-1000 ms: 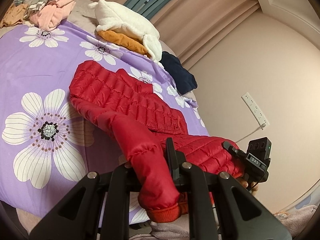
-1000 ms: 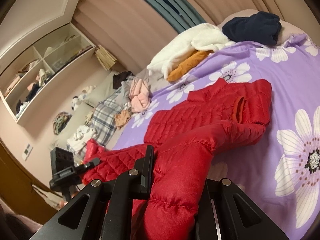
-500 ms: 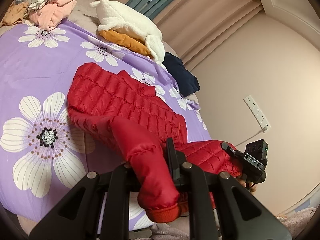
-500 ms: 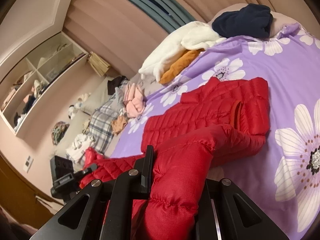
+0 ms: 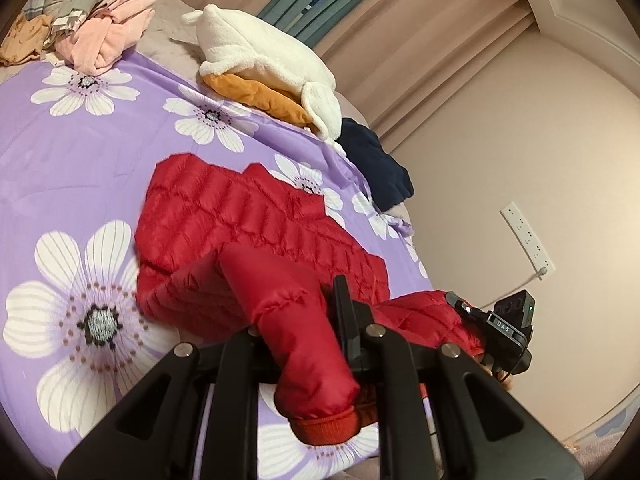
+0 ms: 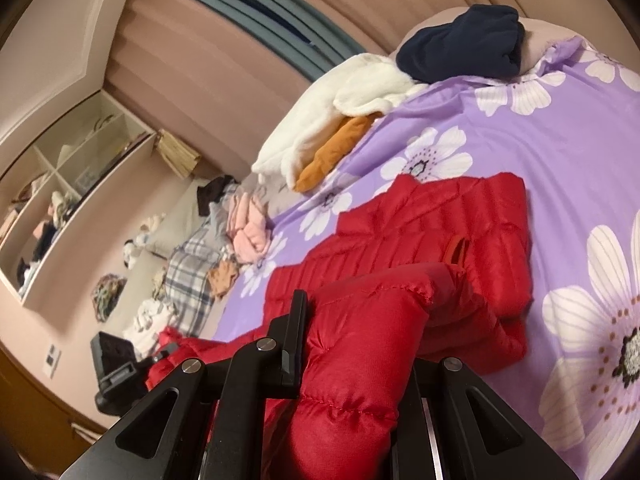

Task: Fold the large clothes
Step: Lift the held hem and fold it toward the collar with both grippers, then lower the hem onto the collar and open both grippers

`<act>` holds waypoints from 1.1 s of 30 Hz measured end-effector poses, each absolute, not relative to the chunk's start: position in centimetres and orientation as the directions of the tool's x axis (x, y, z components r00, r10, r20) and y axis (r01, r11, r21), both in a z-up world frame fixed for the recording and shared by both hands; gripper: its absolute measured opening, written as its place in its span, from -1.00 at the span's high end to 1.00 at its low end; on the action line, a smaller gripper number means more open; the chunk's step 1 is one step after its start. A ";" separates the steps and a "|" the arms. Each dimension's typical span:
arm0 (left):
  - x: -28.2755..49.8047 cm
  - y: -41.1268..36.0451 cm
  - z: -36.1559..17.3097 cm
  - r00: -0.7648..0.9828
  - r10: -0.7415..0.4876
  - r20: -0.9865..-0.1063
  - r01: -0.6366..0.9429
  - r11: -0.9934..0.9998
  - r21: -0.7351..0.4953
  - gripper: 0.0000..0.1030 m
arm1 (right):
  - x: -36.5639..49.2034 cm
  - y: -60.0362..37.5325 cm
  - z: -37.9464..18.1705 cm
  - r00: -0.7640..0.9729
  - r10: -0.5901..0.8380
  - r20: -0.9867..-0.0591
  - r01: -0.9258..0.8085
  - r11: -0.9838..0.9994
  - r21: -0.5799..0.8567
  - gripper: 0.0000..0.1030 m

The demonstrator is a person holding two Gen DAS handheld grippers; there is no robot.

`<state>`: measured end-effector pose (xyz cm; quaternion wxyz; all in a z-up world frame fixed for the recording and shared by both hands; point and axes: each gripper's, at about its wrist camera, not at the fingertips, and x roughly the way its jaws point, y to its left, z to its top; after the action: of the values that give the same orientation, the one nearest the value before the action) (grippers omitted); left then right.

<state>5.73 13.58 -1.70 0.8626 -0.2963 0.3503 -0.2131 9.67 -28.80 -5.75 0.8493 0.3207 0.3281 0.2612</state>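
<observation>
Purple bedding printed with big white flowers (image 5: pixel 80 168) fills your bedroom scene, a red padded jacket (image 5: pixel 248 216) lying across its near half. Your left gripper (image 5: pixel 296 332) pinches one red sleeve (image 5: pixel 304 352), the ribbed cuff hanging just below the fingers. Your right gripper (image 6: pixel 356 344) is clamped on the other sleeve (image 6: pixel 360 360), which bends up from the jacket's body. Each tool shows at the edge of the other's view. At the far side of the bed sit a white fleece (image 5: pixel 264 56) over an orange garment (image 5: pixel 260 98), with a navy bundle (image 6: pixel 464 40) beside them and pink clothes (image 5: pixel 108 40) further left.
</observation>
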 end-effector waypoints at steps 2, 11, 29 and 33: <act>6.8 13.8 -1.7 0.666 -0.570 -0.481 0.154 0.736 -0.659 0.71 | 10.4 -28.9 -5.8 0.655 0.646 -0.392 -0.223 0.662 0.716 0.70; 12.7 13.6 -1.5 0.666 -0.549 -0.505 0.146 0.760 -0.634 0.71 | 14.6 -29.7 -6.3 0.674 0.614 -0.411 -0.183 0.678 0.712 0.70; 25.7 13.9 -6.4 0.626 -0.467 -0.625 0.003 0.803 -0.596 0.69 | 24.7 -29.5 -9.2 0.677 0.547 -0.493 -0.085 0.723 0.686 0.70; 28.3 14.7 -9.2 0.590 -0.482 -0.647 -0.064 0.771 -0.633 0.69 | 26.6 -29.6 -10.5 0.672 0.530 -0.516 -0.034 0.719 0.694 0.70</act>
<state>28.28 14.73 -9.16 0.8345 -0.3140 0.4350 -0.1253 26.55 -29.57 -10.49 0.8504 0.3362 0.3692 0.1657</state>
